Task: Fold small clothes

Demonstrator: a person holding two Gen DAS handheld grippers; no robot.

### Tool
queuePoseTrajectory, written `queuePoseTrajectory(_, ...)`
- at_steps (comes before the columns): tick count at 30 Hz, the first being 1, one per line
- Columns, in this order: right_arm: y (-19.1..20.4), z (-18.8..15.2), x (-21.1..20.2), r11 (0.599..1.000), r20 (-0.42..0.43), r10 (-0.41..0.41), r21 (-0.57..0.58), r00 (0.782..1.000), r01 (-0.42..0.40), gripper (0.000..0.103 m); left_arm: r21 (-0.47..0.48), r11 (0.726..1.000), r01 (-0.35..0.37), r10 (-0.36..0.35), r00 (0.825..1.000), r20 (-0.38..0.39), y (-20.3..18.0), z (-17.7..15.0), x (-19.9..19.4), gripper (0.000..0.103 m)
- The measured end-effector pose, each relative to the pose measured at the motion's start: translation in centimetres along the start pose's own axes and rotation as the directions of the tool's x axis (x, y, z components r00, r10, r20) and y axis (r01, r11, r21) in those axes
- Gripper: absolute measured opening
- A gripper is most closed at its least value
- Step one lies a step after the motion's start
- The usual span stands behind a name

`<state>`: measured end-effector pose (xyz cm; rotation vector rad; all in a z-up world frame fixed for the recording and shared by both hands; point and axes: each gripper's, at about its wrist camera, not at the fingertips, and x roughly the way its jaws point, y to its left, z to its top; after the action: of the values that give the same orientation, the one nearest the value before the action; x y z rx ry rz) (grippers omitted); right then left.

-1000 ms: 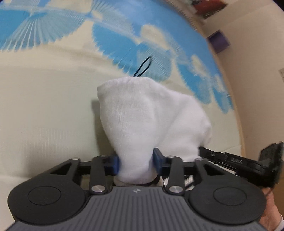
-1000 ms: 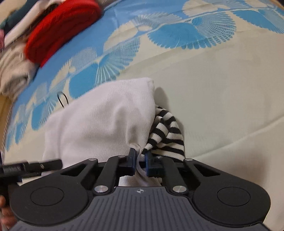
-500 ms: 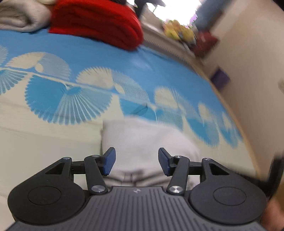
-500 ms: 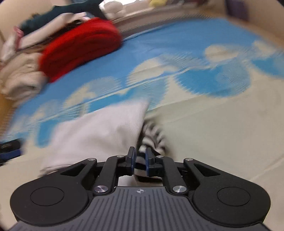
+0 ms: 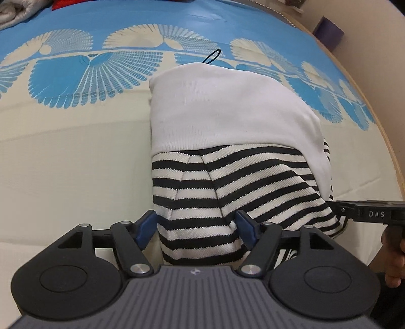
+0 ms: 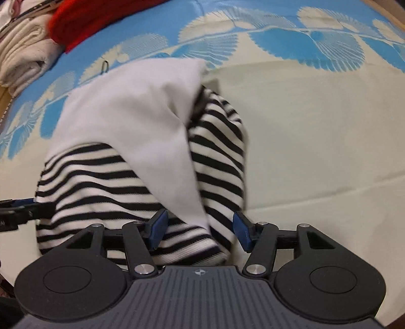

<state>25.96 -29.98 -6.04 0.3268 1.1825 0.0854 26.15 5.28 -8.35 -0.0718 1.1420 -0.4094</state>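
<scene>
**Both claws are letting go of the folded top**

The small top (image 5: 227,141) is lying in the middle of the picture, on the bed cover (image 5: 76,151) with the blue fan shapes. Its white part is sitting over its black-and-white striped part, so it looks like one fold is already made. I think it is lying that way because the far end was laid over the near end to make it smaller.

The left claw (image 5: 196,229) is opening. Its blue tips are standing on each side of the striped edge at the bottom of the picture, and they are not squeezing it. The right claw (image 6: 200,231) is opening too. The cloth is sitting between its tips, but the tips are apart from it. My guess is that both claws are letting the cloth drop so it can rest flat.

The left view is showing a thin black loop (image 5: 211,56) just past the far edge of the top, and a purple box (image 5: 329,31) in the upper right. It is also showing the other claw and a hand (image 5: 392,255) at the right edge.

The right view is showing things the left view mostly misses: a red cloth (image 6: 96,20) and a cream pile of clothes (image 6: 25,58) in the upper left. It is also showing how the white flap is hanging down over the stripes on one side.
</scene>
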Motion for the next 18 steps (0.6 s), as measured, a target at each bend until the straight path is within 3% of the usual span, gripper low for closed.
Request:
queuePoseTrajectory(8,-0.4,-0.4,0.7,0.999,-0.047,-0.033,-0.022,0.998,0.032,0.056,-0.030,0.999,-0.012,0.011,1.000,-0.018,0.2,0.6,0.2,0.084)
queuePoseTrajectory(9,-0.3,-0.4,0.9,0.999,-0.051,-0.029,-0.026,0.998,0.028,0.050,-0.044,0.999,-0.005,0.004,1.000,-0.027,0.5,0.6,0.4,0.084)
queuePoseTrajectory(10,-0.2,-0.3,1.0,0.999,-0.053,-0.020,-0.031,0.998,0.019,0.034,-0.060,0.998,0.005,-0.007,0.999,-0.036,0.7,0.6,0.6,0.083)
queuePoseTrajectory(12,0.1,-0.4,0.8,0.999,-0.037,-0.008,-0.052,0.999,0.006,0.004,-0.087,0.995,0.043,-0.048,0.998,-0.050,1.0,0.5,0.9,0.068)
queuePoseTrajectory(15,0.2,0.0,-0.1,0.998,0.031,-0.030,-0.062,0.999,0.032,0.003,-0.070,0.995,0.068,-0.072,0.996,-0.053,0.8,0.5,0.7,0.060)
queuePoseTrajectory(18,-0.3,0.1,0.0,0.996,0.026,-0.076,-0.050,0.997,0.077,0.000,-0.063,0.996,0.064,-0.068,0.996,-0.060,0.9,0.4,0.7,0.061)
